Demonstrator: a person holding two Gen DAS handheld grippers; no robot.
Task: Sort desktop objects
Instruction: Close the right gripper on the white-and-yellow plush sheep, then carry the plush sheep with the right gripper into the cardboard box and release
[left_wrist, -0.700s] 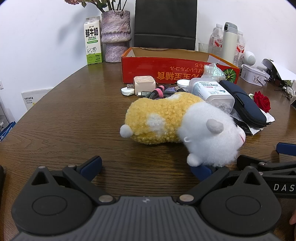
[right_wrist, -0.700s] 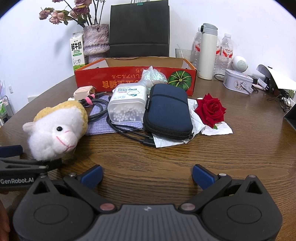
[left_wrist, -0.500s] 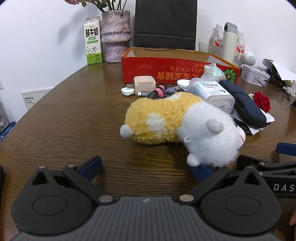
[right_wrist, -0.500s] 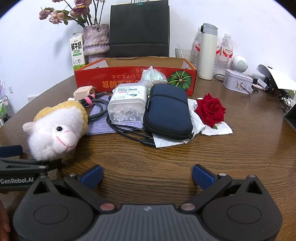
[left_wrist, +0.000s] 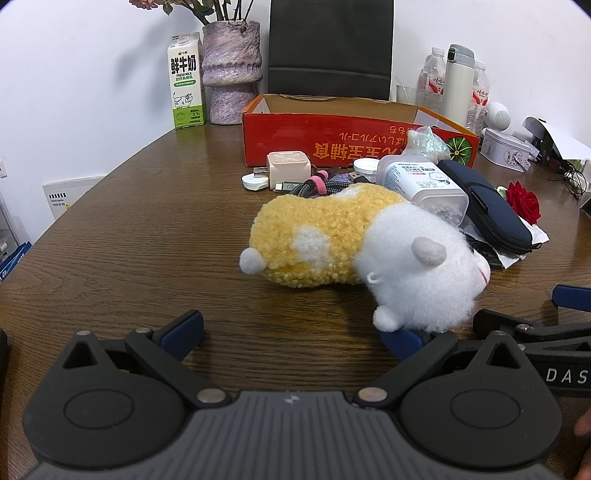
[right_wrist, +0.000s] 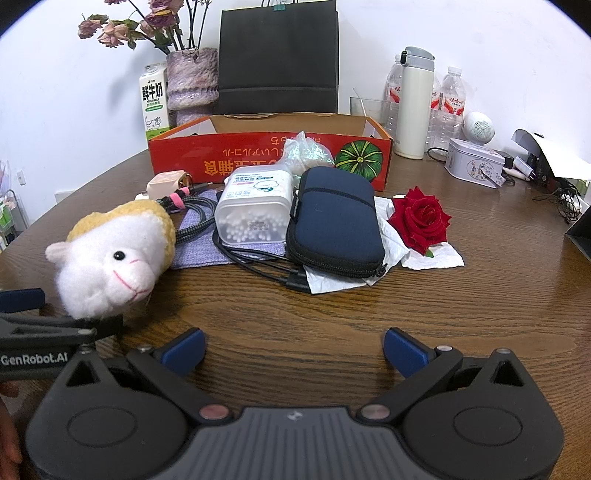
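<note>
Nothing has moved since the earlier frames: both tools and every object hold the same positions. The left gripper is spread fully open with only bare table between its blue pads, and the right gripper is likewise wide open and empty, so neither tool holds anything. Both point down at a shallow angle over the near edge of the table, which appears to be a ready stance before a first pick. The plush sheep lies on its side, its white head toward the left gripper's right finger and touching or nearly touching that pad; from the right wrist view its face looks toward the camera. Its position nearest both tools makes it the likely first object to sort. Behind it lies a loose cluster: a cotton-swab box on its side, a navy zip pouch resting on white tissue, a red rose on that tissue, coiled cables over a purple cloth, and a pink charger plug. The open red cardboard box stands just behind the cluster and is judged to be the receiving container, since it is open at the top. A milk carton and vase stand well apart at the rear.
</note>
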